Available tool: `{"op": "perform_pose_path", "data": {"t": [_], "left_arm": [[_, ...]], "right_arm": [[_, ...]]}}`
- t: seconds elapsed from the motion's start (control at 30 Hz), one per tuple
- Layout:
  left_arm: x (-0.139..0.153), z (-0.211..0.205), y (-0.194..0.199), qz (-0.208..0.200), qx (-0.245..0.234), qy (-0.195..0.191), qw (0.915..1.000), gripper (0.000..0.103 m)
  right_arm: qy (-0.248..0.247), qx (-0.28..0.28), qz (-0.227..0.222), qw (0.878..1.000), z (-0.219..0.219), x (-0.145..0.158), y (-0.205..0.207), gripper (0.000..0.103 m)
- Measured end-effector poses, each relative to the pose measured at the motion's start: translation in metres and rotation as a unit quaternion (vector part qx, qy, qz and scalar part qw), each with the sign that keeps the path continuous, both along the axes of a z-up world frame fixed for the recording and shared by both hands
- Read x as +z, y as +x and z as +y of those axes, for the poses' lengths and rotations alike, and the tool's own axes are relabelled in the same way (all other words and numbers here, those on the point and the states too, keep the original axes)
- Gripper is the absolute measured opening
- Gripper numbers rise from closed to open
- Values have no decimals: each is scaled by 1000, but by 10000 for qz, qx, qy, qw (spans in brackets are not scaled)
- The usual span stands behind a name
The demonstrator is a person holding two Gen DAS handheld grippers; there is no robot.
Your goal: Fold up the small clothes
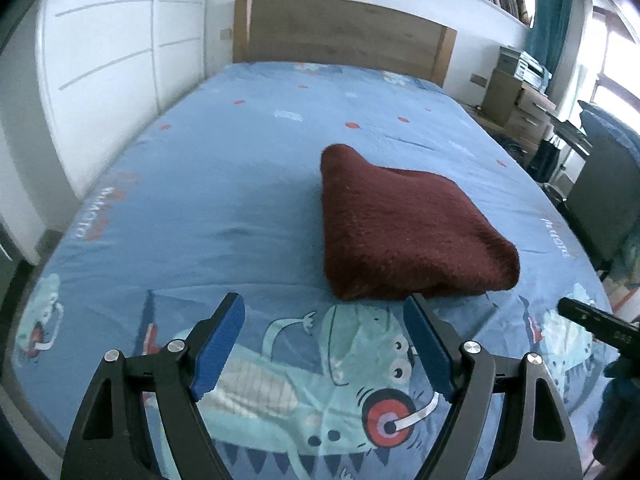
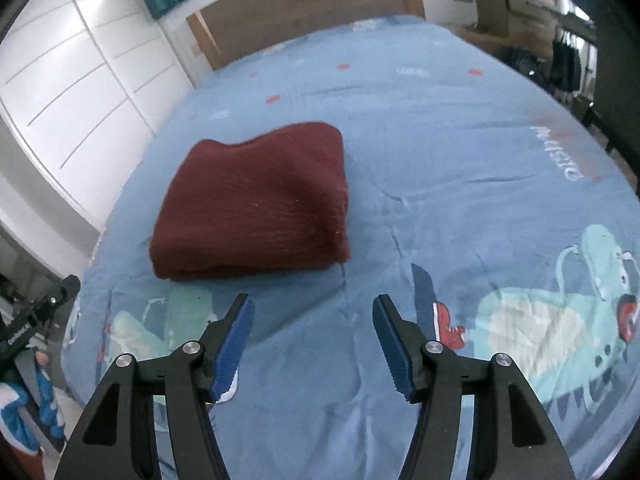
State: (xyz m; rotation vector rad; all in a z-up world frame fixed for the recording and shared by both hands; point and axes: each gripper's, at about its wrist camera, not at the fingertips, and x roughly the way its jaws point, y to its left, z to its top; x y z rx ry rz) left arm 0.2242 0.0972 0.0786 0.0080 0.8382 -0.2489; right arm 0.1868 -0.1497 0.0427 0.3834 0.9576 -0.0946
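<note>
We held our left gripper (image 1: pixel 324 320) and right gripper (image 2: pixel 312 322) open and empty, short of the maroon garment (image 1: pixel 404 232) lying folded near the bed's (image 1: pixel 200 184) foot edge; folding looked finished, so next probably meant setting it aside.

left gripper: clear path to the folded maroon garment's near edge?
Probably yes. The left gripper is open, holding nothing, with the folded maroon garment just ahead and slightly right on the blue bedsheet. Nothing lies between them; the right gripper is off to the side.

Blue cartoon-print bed (image 1: pixel 224 168) with wooden headboard (image 1: pixel 344 36), white wardrobe (image 1: pixel 112 48) beside, daylit window (image 1: pixel 618 64)
</note>
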Motion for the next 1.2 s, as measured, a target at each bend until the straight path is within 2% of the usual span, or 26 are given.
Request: {"op": "perform_pose_path", "data": {"t": [0.27, 0.4, 0.63, 1.2], "left_arm": [[9, -3, -38, -466, 212, 227, 9984, 83], [12, -7, -52, -655, 253, 370, 9968, 88], [15, -13, -67, -896, 218, 544, 9943, 89], [26, -2, -100, -1233, 279, 464, 9909, 89]], "right_arm": [[-414, -205, -349, 9983, 19, 25, -43, 72], [-546, -333, -460, 9969, 24, 29, -61, 77], [-775, -373, -479, 9951, 31, 32, -80, 80], [-1088, -394, -733, 9906, 55, 55, -115, 82]]}}
